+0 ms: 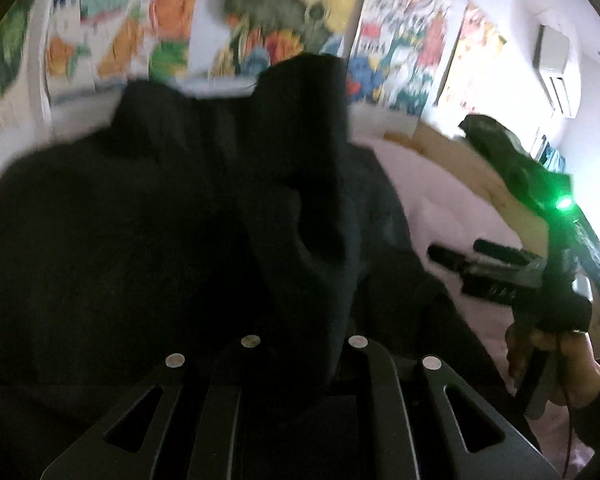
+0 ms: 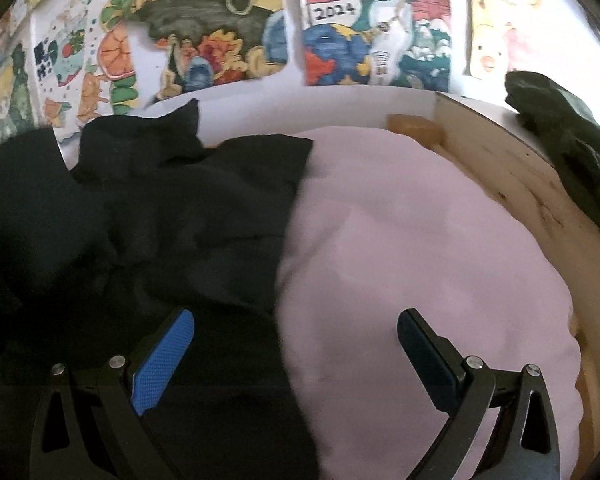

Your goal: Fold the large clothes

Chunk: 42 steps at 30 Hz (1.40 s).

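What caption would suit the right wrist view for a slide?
Open right gripper above the edge of a black garment lying on a pink bedsheet.

The left tool (image 1: 300,344) has its jaws drawn close together, pinched on a bunch of black cloth that rises between them. The right tool (image 2: 296,344) stands with jaws spread wide — nothing between its blue pads (image 2: 162,364) — gripped from below by the person's right hand (image 1: 556,364).
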Tool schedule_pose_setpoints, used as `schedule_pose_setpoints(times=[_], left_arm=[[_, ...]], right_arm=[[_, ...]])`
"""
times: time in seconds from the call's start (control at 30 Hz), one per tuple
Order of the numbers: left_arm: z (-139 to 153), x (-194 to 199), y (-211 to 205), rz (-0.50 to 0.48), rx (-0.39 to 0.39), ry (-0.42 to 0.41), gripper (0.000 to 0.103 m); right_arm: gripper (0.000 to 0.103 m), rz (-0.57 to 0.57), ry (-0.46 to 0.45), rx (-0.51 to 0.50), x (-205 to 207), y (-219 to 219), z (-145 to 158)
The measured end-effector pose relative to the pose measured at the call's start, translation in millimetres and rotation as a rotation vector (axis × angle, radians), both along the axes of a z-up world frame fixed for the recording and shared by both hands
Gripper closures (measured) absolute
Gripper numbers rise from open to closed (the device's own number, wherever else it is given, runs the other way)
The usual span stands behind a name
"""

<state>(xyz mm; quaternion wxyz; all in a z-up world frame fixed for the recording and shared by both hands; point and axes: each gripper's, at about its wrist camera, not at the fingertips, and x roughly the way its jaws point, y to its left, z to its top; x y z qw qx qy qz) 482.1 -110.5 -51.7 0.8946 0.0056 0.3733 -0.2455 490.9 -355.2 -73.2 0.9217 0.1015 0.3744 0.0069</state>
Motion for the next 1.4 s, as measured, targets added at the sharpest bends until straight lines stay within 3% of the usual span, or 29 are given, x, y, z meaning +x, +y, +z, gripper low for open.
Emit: schedule_pose_setpoints(times=[0.1,0.17,0.27,0.37,0.57,0.73,0.9,0.97,1.13,1.2,1.23,1.27,1.3,1.37,1.4], left_arm=[[-7.9,7.1,2.7,-0.021,-0.017,0.049,0.075],[-7.5,8.5,4.9,-0.039,-0.029,0.057,0.046],[-3.7,2.0,-1.4,-0.061,-0.011,0.014,0.028],[-3.3,-3.6,-4.8,-0.084,0.016,-0.009,0.027],[-5.9,-28.9,34.0,-0.046,-0.054,0.016,0.027],[4.6,-53.4,81.1,0.155,-0.039,-0.013,0.027],[13.2,-46.7,136.8,0.402,-0.040,0.010,0.025],[14.5,-41.3,158.7,0.521,-0.024,0.023,0.025],[16.6,-37.8,210.9,0.670,-0.078,0.033,0.025],[17.1,-38.2,226.4,0.703,-0.084,0.034,0.025],[17.4,-40.9,233.6,0.711,-0.088,0.036,0.025],[17.2,-41.3,238.9,0.718,-0.092,0.038,0.025],[17.1,-41.8,243.8,0.723,-0.094,0.041,0.025],[16.7,-44.8,250.4,0.726,-0.098,0.042,0.025],[17.0,-42.3,252.0,0.724,-0.100,0.041,0.025]], right_arm=[[0.000,0.007,-0.027,0.041,-3.6,-6.6,-0.6],[0.000,0.015,-0.051,0.062,-6.9,-7.7,2.3],[0.000,0.047,-0.079,0.137,-8.0,-8.2,7.3],[0.000,0.119,-0.103,0.266,-8.4,-8.7,11.1],[0.000,0.256,-0.066,0.584,-2.5,-11.8,1.4],[0.000,0.275,-0.017,0.725,4.1,-13.0,-14.6],[0.000,0.261,-0.008,0.973,8.5,-29.2,-30.8],[0.000,0.267,0.011,0.942,9.9,-24.2,-30.0],[0.005,0.281,0.119,0.556,9.5,25.9,-16.8],[0.022,0.276,0.136,0.427,6.0,43.7,-16.9],[0.035,0.267,0.152,0.355,4.7,54.9,-16.3],[0.048,0.265,0.157,0.339,2.9,60.1,-17.2],[0.052,0.250,0.163,0.332,0.6,63.4,-16.0],[0.074,0.252,0.153,0.324,-4.2,65.3,-8.3],[0.080,0.267,0.130,0.295,-7.4,66.8,0.6]])
